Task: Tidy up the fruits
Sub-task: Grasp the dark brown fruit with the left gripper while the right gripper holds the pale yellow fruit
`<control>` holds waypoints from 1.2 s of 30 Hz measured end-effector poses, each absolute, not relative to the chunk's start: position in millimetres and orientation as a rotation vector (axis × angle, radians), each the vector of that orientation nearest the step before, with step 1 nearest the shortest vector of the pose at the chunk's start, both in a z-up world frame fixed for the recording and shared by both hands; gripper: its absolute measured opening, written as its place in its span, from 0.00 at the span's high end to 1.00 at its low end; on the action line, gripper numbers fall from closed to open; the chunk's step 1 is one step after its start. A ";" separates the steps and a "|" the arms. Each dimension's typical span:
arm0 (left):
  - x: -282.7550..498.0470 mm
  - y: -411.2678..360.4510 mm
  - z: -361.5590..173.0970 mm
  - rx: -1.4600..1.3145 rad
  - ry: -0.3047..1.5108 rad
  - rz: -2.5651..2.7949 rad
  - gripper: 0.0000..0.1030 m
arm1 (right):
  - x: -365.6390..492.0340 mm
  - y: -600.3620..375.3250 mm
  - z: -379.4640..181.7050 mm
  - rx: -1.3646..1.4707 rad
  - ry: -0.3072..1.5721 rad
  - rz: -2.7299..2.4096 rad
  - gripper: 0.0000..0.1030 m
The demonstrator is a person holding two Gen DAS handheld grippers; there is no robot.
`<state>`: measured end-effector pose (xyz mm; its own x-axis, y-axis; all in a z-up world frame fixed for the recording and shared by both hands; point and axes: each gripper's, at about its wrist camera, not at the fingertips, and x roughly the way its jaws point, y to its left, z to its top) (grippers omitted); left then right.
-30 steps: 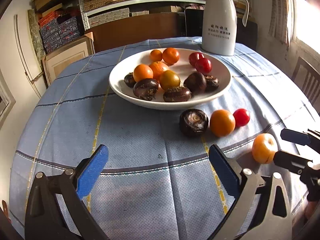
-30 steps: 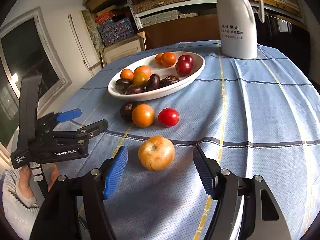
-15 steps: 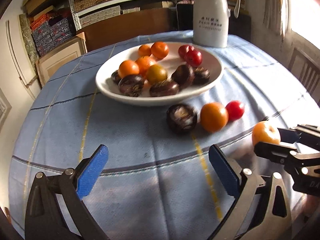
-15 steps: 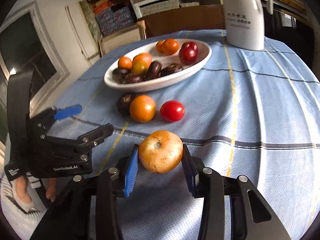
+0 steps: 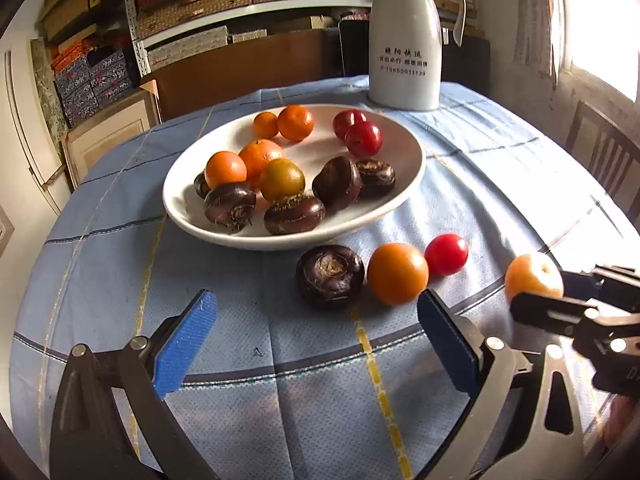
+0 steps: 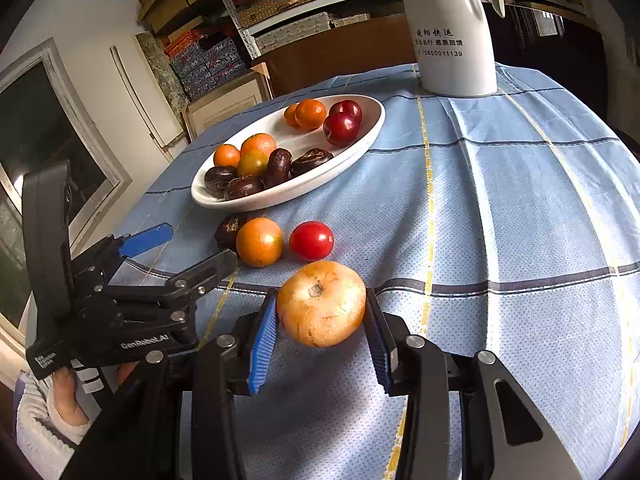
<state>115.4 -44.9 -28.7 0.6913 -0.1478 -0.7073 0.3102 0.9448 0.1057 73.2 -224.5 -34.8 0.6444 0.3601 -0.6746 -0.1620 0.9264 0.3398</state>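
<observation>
Right gripper (image 6: 320, 334): blue pads closed against both sides of a pale orange fruit (image 6: 321, 303), which is held just above the blue checked tablecloth (image 6: 500, 220). Jaws have just been closing, fruit between them. Left gripper (image 5: 316, 340): fingers spread wide, nothing between them. Loose on the cloth, in a row: dark water chestnut (image 5: 330, 275), orange tangerine (image 5: 397, 273), red cherry tomato (image 5: 446, 254). Beyond them: white plate (image 5: 408, 176) loaded with sorted fruits. White thermos jug (image 5: 404, 36) is set behind the plate.
</observation>
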 end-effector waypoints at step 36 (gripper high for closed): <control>162.4 -36.4 -36.1 0.165 0.829 -0.196 0.04 | 75.1 -224.2 -38.3 0.256 0.840 0.299 0.59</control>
